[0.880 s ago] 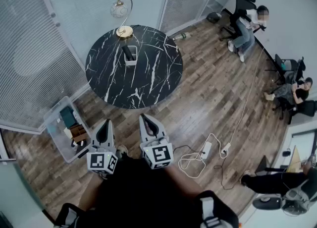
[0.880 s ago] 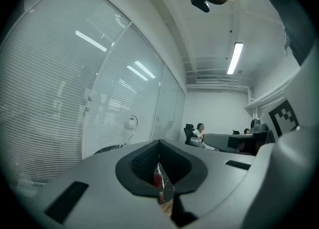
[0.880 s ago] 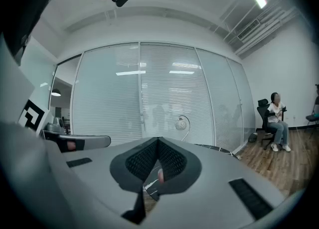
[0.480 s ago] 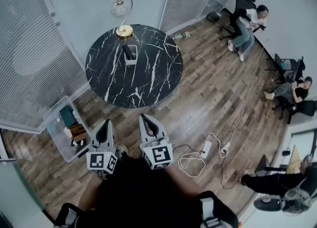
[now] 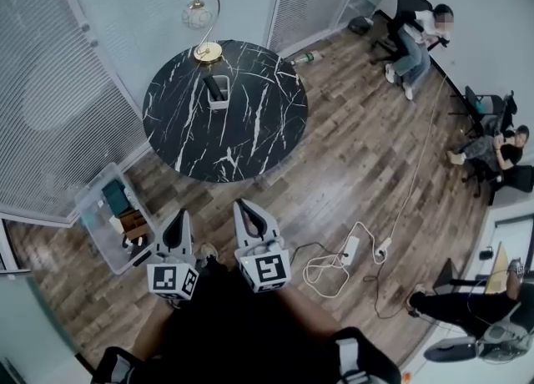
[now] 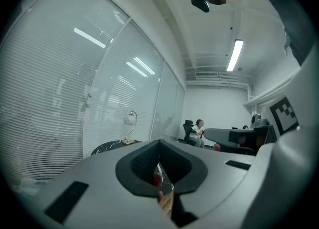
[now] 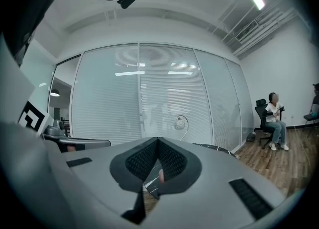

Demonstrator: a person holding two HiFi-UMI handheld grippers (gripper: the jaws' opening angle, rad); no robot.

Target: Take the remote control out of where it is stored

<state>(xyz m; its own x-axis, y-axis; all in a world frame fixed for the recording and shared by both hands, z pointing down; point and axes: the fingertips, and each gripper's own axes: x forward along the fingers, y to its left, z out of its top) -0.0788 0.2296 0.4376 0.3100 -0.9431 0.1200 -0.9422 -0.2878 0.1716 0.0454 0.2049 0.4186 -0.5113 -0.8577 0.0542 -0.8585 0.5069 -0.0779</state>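
A black remote control (image 5: 216,87) stands upright in a small white holder (image 5: 219,103) on the round black marble table (image 5: 250,128), towards its far side. Both grippers are held close to my body, well short of the table. The left gripper (image 5: 178,214) points towards the table with its jaws shut and nothing between them. Beside it, the right gripper (image 5: 242,204) is also shut and empty. In the left gripper view the left gripper's (image 6: 159,142) tips meet, and the table is dimly visible past them. In the right gripper view the right gripper's (image 7: 158,140) tips meet too.
A gold-based lamp (image 5: 200,22) stands at the table's far edge. A clear plastic bin (image 5: 110,217) with items sits on the wooden floor at left. A white power strip and cables (image 5: 346,253) lie at right. People sit on chairs (image 5: 415,36) at far right. Glass walls with blinds stand behind.
The head view has shifted very slightly. Both grippers stay shut and in the same place near my body.
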